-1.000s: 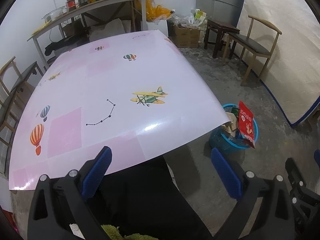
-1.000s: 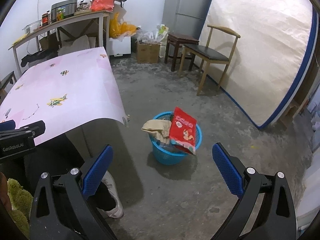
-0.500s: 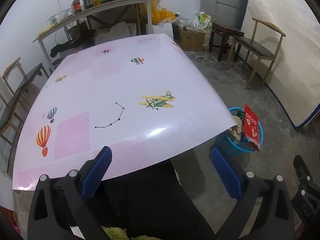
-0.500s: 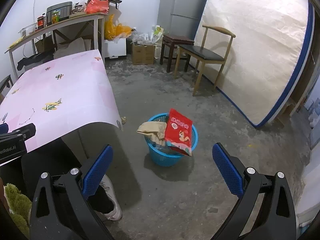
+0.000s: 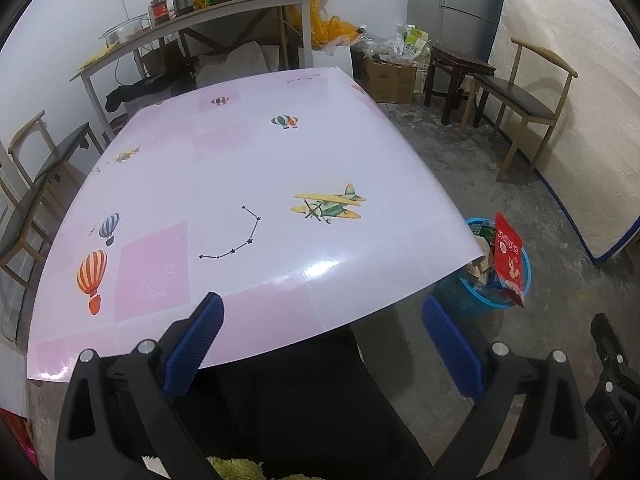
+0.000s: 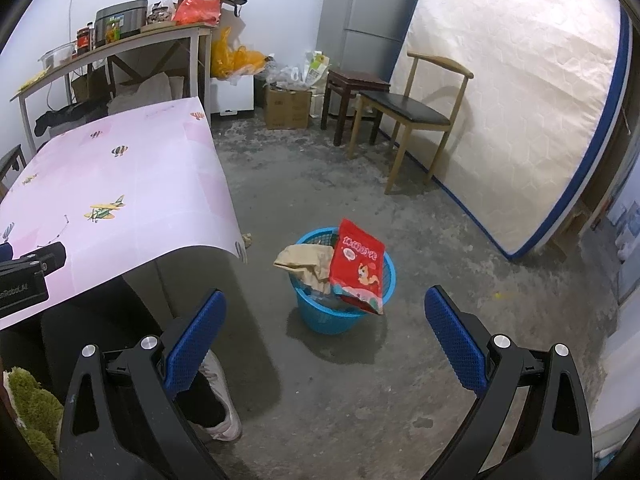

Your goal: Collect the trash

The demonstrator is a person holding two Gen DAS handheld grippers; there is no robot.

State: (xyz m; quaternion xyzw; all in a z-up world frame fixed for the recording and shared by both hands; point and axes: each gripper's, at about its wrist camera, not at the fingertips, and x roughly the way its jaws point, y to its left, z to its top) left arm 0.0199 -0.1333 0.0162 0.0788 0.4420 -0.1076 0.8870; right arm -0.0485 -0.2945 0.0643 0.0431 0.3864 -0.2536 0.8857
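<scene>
A blue plastic basket [image 6: 347, 313] stands on the concrete floor beside the table. A red snack bag [image 6: 357, 266] hangs over its rim and crumpled brown paper [image 6: 304, 259] lies in it. The basket also shows in the left wrist view [image 5: 469, 305], partly hidden by the table's corner, with the red bag [image 5: 508, 258] on it. My right gripper [image 6: 325, 335] is open and empty, held above the floor short of the basket. My left gripper [image 5: 324, 339] is open and empty over the near edge of the pink table [image 5: 240, 168].
The pink table cover bears printed balloons and planes. A wooden chair [image 6: 412, 114] and a dark stool [image 6: 352, 92] stand at the back. A mattress [image 6: 520, 92] leans on the right wall. A cluttered side table [image 5: 208, 20] is behind. A small scrap [image 6: 247, 239] lies under the table corner.
Both grippers have drawn back and risen a little, so the table and basket look slightly farther. Both stay open and empty.
</scene>
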